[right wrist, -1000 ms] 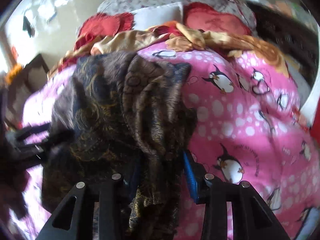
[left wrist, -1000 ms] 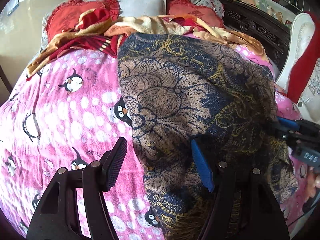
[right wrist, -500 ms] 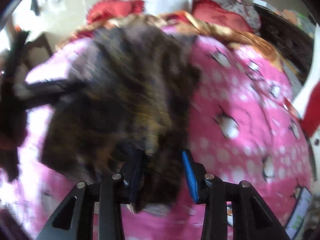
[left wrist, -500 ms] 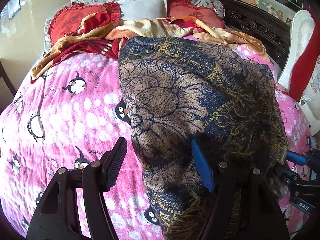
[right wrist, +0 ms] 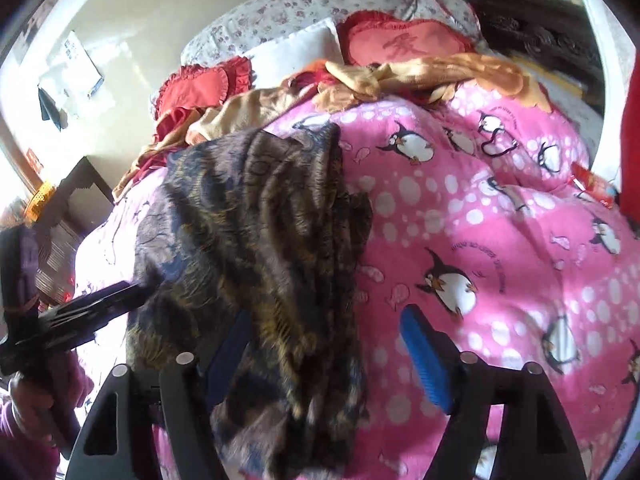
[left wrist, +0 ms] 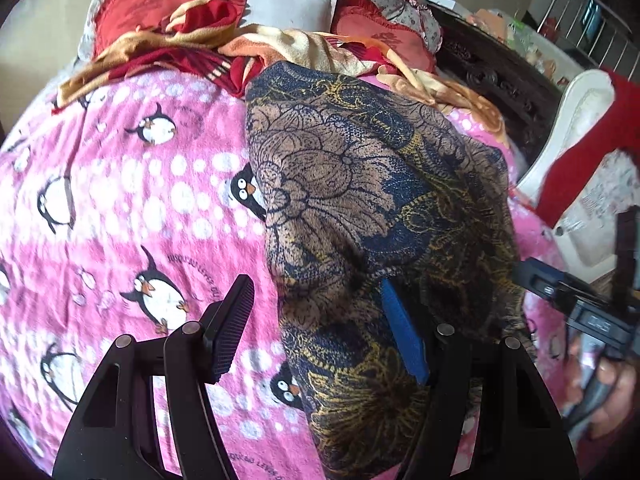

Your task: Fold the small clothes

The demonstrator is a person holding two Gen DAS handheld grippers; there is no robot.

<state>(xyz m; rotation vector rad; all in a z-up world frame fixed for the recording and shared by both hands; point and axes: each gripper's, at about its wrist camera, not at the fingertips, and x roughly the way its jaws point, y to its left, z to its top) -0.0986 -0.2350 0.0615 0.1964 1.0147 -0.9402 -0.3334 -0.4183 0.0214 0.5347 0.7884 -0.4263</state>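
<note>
Garment [left wrist: 360, 208] now lies on the pink bed [left wrist: 120, 200]; right hand-held gripper [right wrist: 326, 356] has just spread wide, left hand-held gripper [left wrist: 318, 330] stays wide too (fold laid, smoothing's probably next).

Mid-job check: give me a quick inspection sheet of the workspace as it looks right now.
Surface: pink penguin blanket on a bed, rumpled.
Job's things: dark floral garment spread on the blanket, bunched at its near edge.
Clutter: orange-red throw, red pillows, white pillow.
Grippers: left gripper open, garment draped between its fingers; right gripper open, garment hanging over one finger.
Cables: nothing seen.
Surroundings: dark carved headboard, cream wall.
</note>
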